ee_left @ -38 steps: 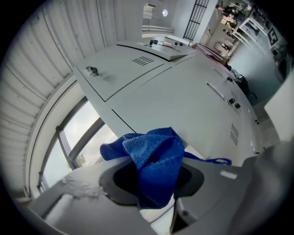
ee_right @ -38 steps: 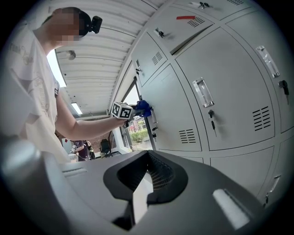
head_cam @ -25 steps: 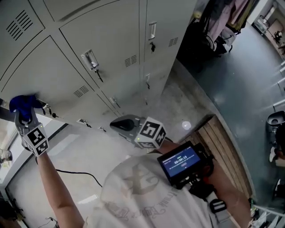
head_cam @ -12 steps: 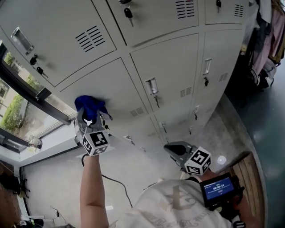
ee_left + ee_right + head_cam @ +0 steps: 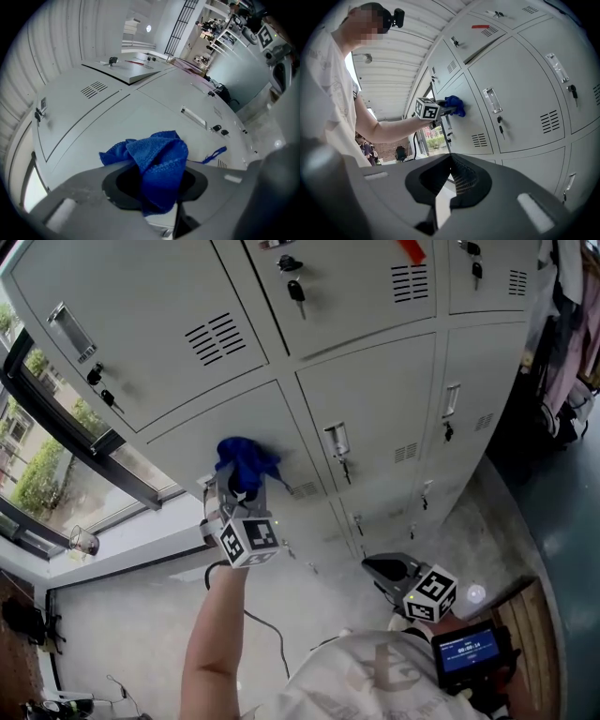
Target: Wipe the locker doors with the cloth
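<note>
Cloth [image 5: 157, 171], blue, bunched, pinched between the jaws of the left tool [image 5: 242, 487]. Folds stick out past the tips and press against a grey locker door [image 5: 202, 432]. A thin loop of the cloth trails to one side. Contact spot is the lower part of that door, near its vent slots [image 5: 302, 489].

Left arm [image 5: 214, 634] stretched out nearly straight toward the lockers, bare forearm, marker cube facing the head camera.

Right tool [image 5: 373, 567] held low and close to the body, well apart from the cloth. Jaws pressed together, nothing between them. It points toward the lockers, not touching them.

A small screen [image 5: 466, 651] with a lit blue display is strapped at the person's right side. White T-shirt.

Surface: bank of grey metal lockers in rows, each door with a recessed handle, vent slots and a lock; keys [image 5: 298, 292] hang from several. One upper door stands slightly ajar and carries a red strip [image 5: 411, 250].

Room: window [image 5: 56, 451] left of the lockers with greenery outside; pale floor [image 5: 122, 606] below; clothes [image 5: 574, 324] hanging at far right; wooden planks [image 5: 536, 615] by the right side.
</note>
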`<state>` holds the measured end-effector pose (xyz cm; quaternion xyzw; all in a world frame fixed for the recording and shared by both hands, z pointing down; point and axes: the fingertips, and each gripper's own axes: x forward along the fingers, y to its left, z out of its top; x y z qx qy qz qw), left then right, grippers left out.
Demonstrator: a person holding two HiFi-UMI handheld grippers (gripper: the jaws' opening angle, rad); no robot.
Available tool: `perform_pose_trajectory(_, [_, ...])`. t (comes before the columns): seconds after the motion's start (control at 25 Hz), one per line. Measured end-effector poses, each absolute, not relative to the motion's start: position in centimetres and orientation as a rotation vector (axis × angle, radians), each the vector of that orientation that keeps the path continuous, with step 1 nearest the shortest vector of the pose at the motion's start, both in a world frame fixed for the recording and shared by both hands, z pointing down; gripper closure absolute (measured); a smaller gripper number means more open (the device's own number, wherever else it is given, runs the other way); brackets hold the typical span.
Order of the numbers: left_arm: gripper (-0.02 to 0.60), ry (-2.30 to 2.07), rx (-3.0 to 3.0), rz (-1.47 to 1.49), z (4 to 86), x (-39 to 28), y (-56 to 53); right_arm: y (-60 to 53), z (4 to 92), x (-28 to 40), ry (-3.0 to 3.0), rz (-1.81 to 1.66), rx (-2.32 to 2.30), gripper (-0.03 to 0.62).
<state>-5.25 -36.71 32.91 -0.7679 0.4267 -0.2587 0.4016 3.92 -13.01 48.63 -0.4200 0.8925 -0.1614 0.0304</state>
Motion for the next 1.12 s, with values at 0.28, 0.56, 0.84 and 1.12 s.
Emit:
perform_pose_trajectory(0.28, [0.430, 0.968, -1.930, -0.693, 33.5, -0.5, -35.9, -12.8, 49.0, 5.1, 2.710, -0.520, -1.328, 0.591])
perform_pose_trajectory(0.56, [0.430, 0.953, -1.991, -0.688, 33.8, 2.2, -35.5, -12.8, 48.8, 6.0, 2.693, -0.525, -1.341, 0.591])
perform_pose_trajectory(0.84, [0.428, 0.897, -2.012, -0.747, 35.2, 5.2, -35.0, -12.6, 48.8, 6.4, 2.695, -0.533, -1.346, 0.591])
perform_pose_trajectory(1.12, [0.428, 0.811, -2.035, -0.781, 36.7, 6.7, -33.6, -12.5, 48.9, 6.6, 2.693, -0.539, -1.349, 0.591])
